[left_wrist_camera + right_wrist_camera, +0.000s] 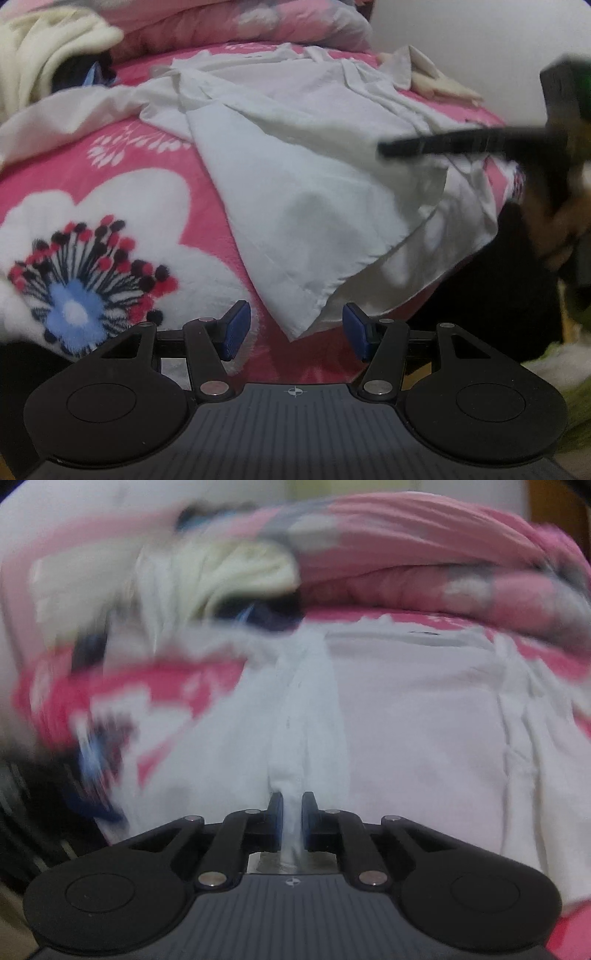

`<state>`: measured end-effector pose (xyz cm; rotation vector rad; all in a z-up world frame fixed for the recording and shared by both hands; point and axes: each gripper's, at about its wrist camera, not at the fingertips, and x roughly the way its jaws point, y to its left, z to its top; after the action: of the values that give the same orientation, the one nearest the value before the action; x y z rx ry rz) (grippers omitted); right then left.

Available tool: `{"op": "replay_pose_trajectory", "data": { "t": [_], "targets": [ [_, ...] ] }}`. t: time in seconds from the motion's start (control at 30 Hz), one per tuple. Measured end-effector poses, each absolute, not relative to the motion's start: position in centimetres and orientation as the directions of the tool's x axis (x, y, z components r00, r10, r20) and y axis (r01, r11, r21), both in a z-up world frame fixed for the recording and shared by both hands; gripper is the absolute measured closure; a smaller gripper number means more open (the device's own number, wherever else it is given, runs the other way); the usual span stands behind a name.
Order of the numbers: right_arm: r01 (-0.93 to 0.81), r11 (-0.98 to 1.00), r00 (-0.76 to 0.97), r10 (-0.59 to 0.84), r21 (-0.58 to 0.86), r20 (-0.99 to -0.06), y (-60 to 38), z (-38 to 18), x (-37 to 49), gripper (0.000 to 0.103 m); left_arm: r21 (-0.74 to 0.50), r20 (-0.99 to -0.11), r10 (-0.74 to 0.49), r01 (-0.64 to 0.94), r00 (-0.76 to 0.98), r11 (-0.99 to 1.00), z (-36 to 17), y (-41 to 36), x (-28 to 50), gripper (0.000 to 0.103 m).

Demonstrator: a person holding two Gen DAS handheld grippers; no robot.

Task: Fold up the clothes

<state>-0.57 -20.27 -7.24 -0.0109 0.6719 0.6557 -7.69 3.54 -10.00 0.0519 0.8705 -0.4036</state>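
Observation:
A white shirt [295, 177] lies spread and partly folded on a pink flowered blanket [110, 206]. My left gripper [295, 328] is open at the bed's near edge, and the shirt's lower corner points down between its blue pads [236, 328] without being pinched. The right gripper [443, 144], blurred, reaches in from the right over the shirt's far side, a hand [554, 221] behind it. In the right wrist view my right gripper [291, 805] is shut on a bunched ridge of the white shirt [306, 701], which rises from the flat cloth.
A cream garment [48, 48] and dark clothes are heaped at the back left. A rolled pink quilt [236, 22] lies along the back, also seen as the quilt [424, 554]. The bed drops off into a dark gap [480, 295] at right.

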Motion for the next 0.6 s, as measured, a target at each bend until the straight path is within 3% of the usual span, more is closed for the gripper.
{"op": "replay_pose_trajectory", "data": {
  "t": [0.13,0.2,0.3,0.43,0.47,0.53,0.57,0.6],
  "targets": [
    [-0.314,0.775,0.617,0.606,0.548,-0.503,-26.8,-8.5,1.7,0.093,-0.101,-0.753,-0.316,0.374,0.577,0.922,-10.5,3.3,-7.8,0.048],
    [-0.173,0.744,0.636,0.585,0.646,-0.504,-29.8,-9.9,2.4,0.092,-0.095,-0.753,-0.311,0.372,0.579,0.923,-10.6,3.2,-7.7,0.048],
    [-0.058,0.716,0.672,0.544,0.696,-0.503,-32.8,-10.7,2.0,0.092,-0.085,-0.754,-0.304,0.373,0.582,0.924,-10.7,3.1,-7.7,0.048],
    [-0.062,0.695,0.686,0.551,0.716,-0.475,-34.1,-10.3,1.6,0.090,-0.072,-0.756,-0.290,0.366,0.586,0.928,-10.8,3.0,-7.7,0.048],
    [-0.074,0.686,0.680,0.566,0.724,-0.466,-34.2,-10.2,1.7,0.088,-0.073,-0.756,-0.289,0.364,0.588,0.929,-10.8,3.0,-7.8,0.048],
    [-0.098,0.691,0.664,0.582,0.716,-0.470,-33.7,-10.0,2.0,0.074,-0.084,-0.751,-0.294,0.357,0.591,0.930,-10.6,3.1,-8.0,0.048],
    [-0.109,0.703,0.657,0.581,0.703,-0.479,-33.2,-9.9,2.1,0.059,-0.090,-0.749,-0.297,0.353,0.592,0.931,-10.5,3.1,-8.0,0.048],
    [-0.121,0.723,0.653,0.574,0.681,-0.494,-32.7,-9.9,2.3,0.057,-0.095,-0.747,-0.299,0.350,0.594,0.932,-10.5,3.2,-8.1,0.048]
  ]
}}
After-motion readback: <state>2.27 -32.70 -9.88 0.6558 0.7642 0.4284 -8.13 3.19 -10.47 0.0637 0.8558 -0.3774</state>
